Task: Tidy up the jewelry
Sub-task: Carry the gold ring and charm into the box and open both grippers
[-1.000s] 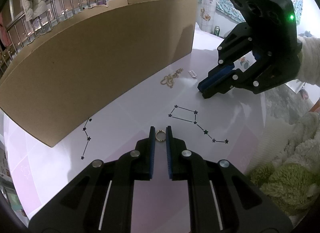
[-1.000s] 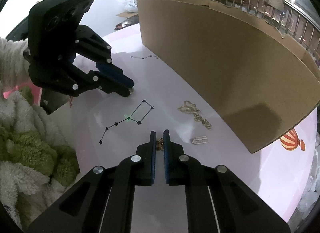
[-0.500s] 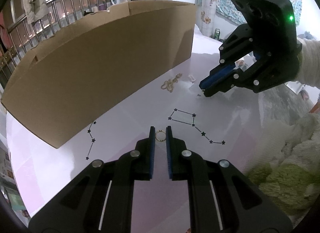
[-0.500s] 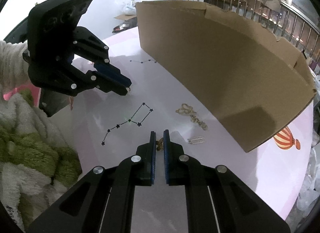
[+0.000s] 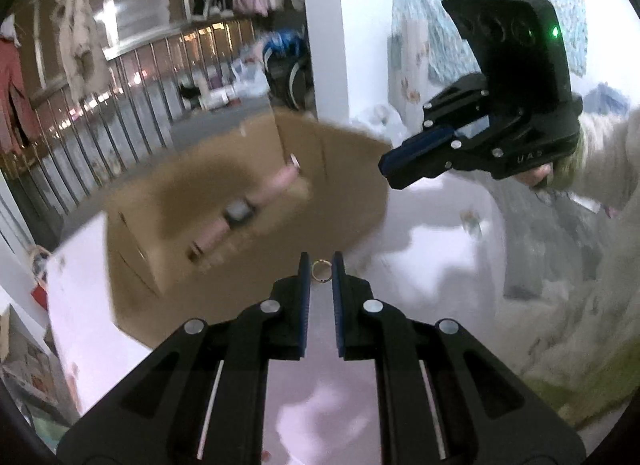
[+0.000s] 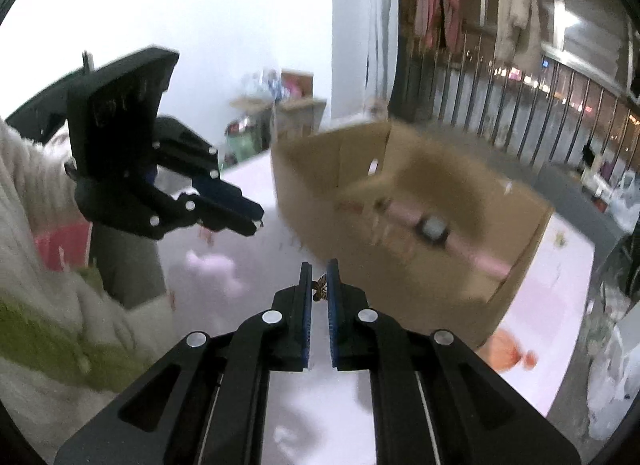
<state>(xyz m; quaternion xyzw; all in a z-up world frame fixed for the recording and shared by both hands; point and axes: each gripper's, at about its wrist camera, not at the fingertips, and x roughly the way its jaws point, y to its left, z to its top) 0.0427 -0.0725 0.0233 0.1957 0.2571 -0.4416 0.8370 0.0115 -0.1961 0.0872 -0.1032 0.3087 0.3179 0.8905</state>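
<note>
My left gripper [image 5: 321, 265] is shut on a small gold ring [image 5: 321, 270], held in the air just before the near edge of an open cardboard box [image 5: 344, 169]. My right gripper [image 6: 319, 275] is shut on a small gold butterfly charm [image 6: 319, 290], also lifted, with the same cardboard box [image 6: 516, 249] ahead and to its right. Inside the box lies a pink-strapped watch [image 5: 240, 213], blurred, the same watch [image 6: 434, 231] showing in the right wrist view. Each gripper appears in the other's view: the right gripper [image 5: 386, 167] and the left gripper [image 6: 256, 223].
The white and pink tabletop [image 5: 440, 249] lies below, blurred. A person's fuzzy white and green sleeves [image 6: 48, 337] hold the grippers. A metal railing [image 5: 120, 105] with hanging clothes stands behind the box. An orange print marks the table [image 6: 508, 349] at the right.
Both grippers have risen from the table with the ring and the charm. They now look over the box wall into its inside. The necklace and clip on the table have dropped from view.
</note>
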